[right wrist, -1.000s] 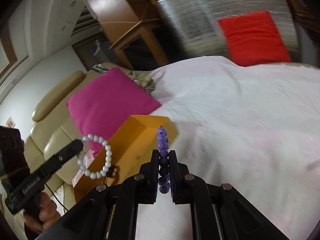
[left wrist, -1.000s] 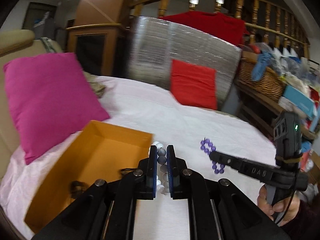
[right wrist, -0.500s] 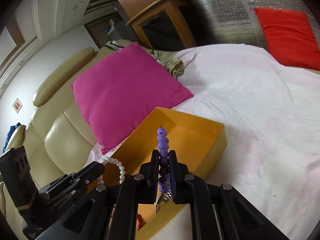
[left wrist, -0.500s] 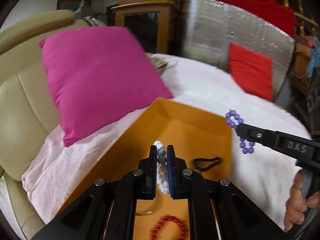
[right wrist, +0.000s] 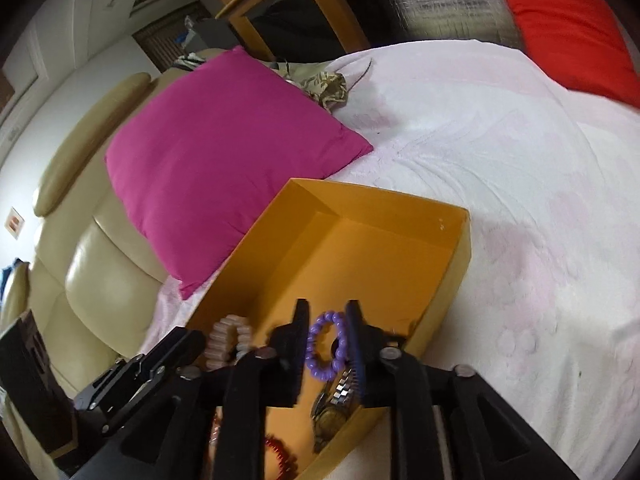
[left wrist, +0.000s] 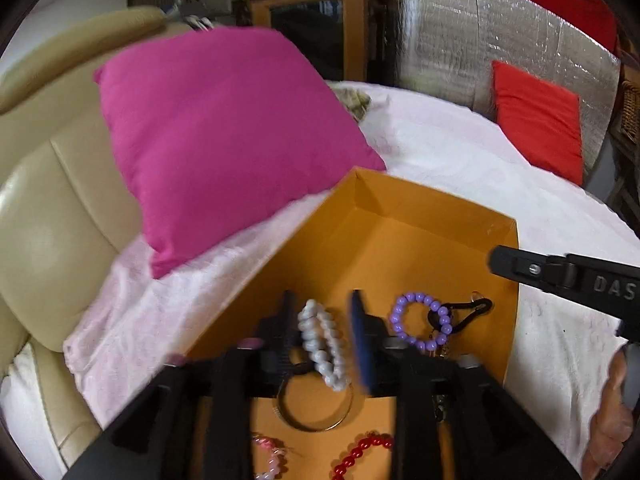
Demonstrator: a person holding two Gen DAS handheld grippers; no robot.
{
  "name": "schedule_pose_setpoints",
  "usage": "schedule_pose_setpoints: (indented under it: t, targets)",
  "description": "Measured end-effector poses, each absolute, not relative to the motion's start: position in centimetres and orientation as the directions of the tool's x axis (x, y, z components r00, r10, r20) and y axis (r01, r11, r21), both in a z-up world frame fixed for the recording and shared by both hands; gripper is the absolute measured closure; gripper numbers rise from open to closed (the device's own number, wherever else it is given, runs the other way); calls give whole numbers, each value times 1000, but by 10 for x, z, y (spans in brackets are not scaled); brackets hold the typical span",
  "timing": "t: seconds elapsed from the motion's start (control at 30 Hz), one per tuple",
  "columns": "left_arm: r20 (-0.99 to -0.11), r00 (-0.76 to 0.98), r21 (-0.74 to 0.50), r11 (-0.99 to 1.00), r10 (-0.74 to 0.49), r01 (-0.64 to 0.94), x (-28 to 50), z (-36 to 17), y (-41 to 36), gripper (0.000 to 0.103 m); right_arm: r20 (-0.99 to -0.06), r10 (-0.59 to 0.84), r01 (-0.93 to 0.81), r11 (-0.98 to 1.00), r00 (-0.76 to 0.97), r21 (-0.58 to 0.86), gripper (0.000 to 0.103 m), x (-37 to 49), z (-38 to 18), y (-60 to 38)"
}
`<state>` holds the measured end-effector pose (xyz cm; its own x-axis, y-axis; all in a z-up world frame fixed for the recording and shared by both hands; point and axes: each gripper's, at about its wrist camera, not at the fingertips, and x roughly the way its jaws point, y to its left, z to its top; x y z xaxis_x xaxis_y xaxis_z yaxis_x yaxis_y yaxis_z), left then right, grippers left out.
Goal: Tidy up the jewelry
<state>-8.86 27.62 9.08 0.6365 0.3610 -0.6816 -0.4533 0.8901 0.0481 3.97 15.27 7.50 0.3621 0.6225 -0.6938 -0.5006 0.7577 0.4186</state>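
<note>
On the left gripper (left wrist: 323, 336), jaws apart, having just been opening. Between them, a white bead bracelet (left wrist: 325, 350), loose, not squeezed. Hard to tell if touching a pad or not. Under it, the floor of an orange box (left wrist: 420, 216).

On the right gripper (right wrist: 327, 340), jaws apart too, only a little way, also having just been opening. Seen through the gap from the right wrist, a purple bead bracelet (right wrist: 326, 346). Not pinched by them. From the left wrist, the same purple bracelet (left wrist: 420, 322) down inside the box, well clear of the right gripper's (left wrist: 560, 280) tip, which hangs over the right wall of the box.

More in the box. Touching the purple bracelet, a black clip (left wrist: 468, 312). Just under the white bracelet, a thin gold ring (left wrist: 312, 414). Nearer the camera, a red bead bracelet (left wrist: 360, 456) and a pink bead bracelet (left wrist: 268, 458). Near the right wall, a watch (right wrist: 336, 400) with a metal band.

Under the box, a white cloth (right wrist: 520, 160) with faint pink marks. Just beside the far left corner of the box, a big pink pillow (left wrist: 224, 140), leaning on a cream sofa (left wrist: 48, 200). Far back on the cloth, a red cushion (left wrist: 540, 120), propped on a shiny silver sheet (left wrist: 460, 40).

At the lower right edge of the left wrist view, part of a person's hand (left wrist: 612, 420) on the right gripper's handle.
</note>
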Motion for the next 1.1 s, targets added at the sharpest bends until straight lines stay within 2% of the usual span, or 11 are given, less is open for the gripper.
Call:
schedule_pose_setpoints:
  t: [0.03,0.13,0.17,0.2,0.27,0.33,0.67,0.77,1.1]
  targets:
    - [-662,642,67,884,386,-463,-95,96,271,45,-690,623,-510,756,368,411,80,32,81,147]
    - [-591,665,132,868,457,-479,-120,117,251,39,-693,619,-566,742,370,361,79,1,100,134]
    - [-569,667,156,859,482,-488,-131,127,242,30,-699,611,-591,736,372,329,77,-13,107,129]
    - [-553,671,163,854,494,-495,-140,134,237,26,-704,606,-608,731,371,310,74,-25,112,124]
    - [-505,694,159,846,513,-509,-168,149,223,15,-711,594,-632,726,377,271,55,-55,123,111]
    - [-487,708,156,848,512,-506,-192,160,212,15,-699,584,-634,735,413,240,46,-80,131,97]
    - [-438,673,174,790,596,-587,-272,203,191,15,-676,532,-613,776,510,149,46,-170,162,60]
    - [-433,670,146,780,603,-609,-289,212,192,15,-657,531,-609,782,535,135,46,-191,173,55]
    - [-411,669,124,765,619,-632,-311,224,193,15,-635,536,-620,777,557,113,46,-220,189,60]
